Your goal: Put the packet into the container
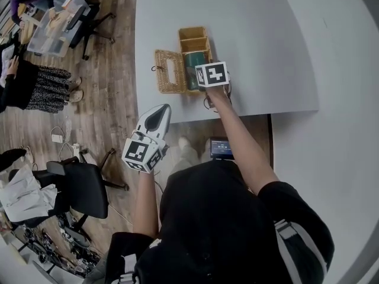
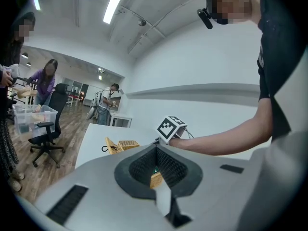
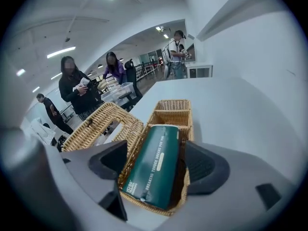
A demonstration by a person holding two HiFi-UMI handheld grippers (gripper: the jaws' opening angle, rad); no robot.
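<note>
A wicker basket [image 1: 194, 35] with several compartments stands near the front edge of the white table [image 1: 249, 34], its flat lid [image 1: 170, 71] swung open to the left. The dark green packet [image 3: 154, 162] lies tilted in the nearest compartment, one end resting on the basket's rim [image 3: 173, 105]. My right gripper [image 3: 156, 165] is open just over that end, one jaw on each side of the packet, and in the head view the right gripper [image 1: 207, 78] hides part of the packet [image 1: 193, 64]. My left gripper [image 1: 159, 112] is shut and empty, held off the table's front left.
The table's front edge [image 1: 195, 116] runs just behind my right hand. A second white surface [image 1: 331, 158] lies to the right. Office chairs [image 1: 83, 185], a clear plastic bin [image 1: 56, 25] and several people stand on the wooden floor at the left.
</note>
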